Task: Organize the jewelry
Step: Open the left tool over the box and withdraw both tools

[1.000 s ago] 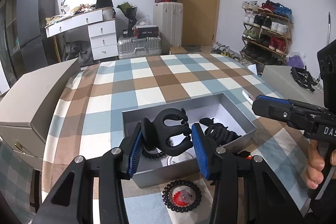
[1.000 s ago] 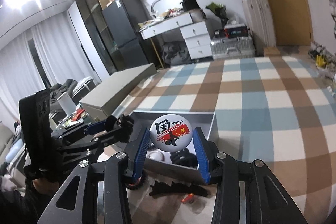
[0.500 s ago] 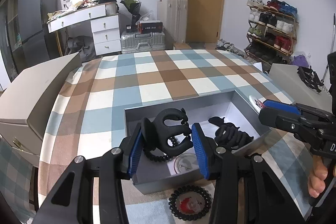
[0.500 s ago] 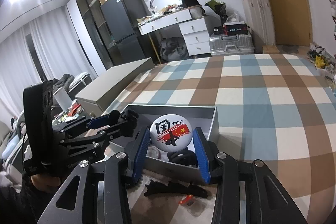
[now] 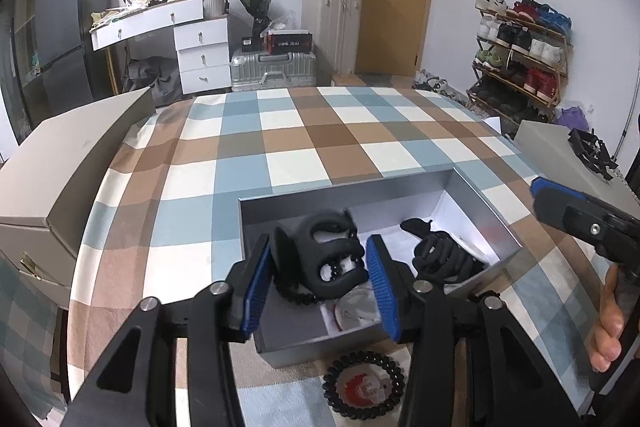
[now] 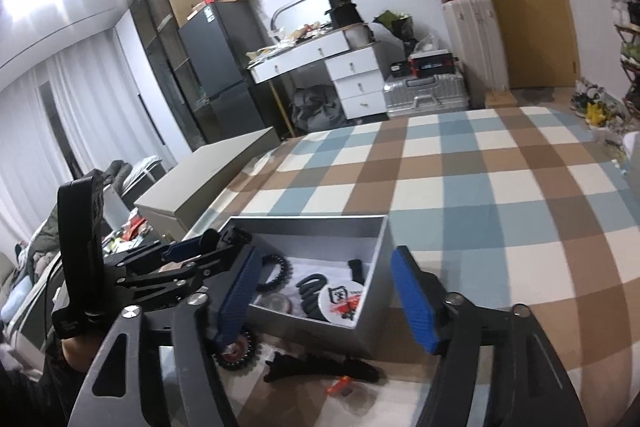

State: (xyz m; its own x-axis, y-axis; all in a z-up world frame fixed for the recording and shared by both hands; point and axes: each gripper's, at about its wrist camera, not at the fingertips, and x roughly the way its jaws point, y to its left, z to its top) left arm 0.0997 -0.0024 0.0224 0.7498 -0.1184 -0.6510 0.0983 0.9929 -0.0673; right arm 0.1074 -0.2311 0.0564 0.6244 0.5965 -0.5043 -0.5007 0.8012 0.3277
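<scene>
Both grippers have just been opening above the grey box (image 5: 472, 187). Left gripper (image 5: 320, 277) loosens around the black claw clip (image 5: 326, 259), apparently dropping free; right gripper (image 6: 326, 291) gapes empty, its round badge (image 6: 346, 303) now lying inside, so both pieces look stowed.

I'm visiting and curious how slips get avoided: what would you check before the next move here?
1. Right claw empty, jaws just opened wide: ok.
2. Round white pin badge lying inside the grey cardboard box: ok.
3. Left claw jaws just opening, black plastic hair clip between them over the box; fully released: cannot tell.
4. Black spiral hair tie boxed: not ok, it lies on the checked tablecloth.
5. Flat black barrette boxed: not ok, it lies outside, before the box.
</scene>
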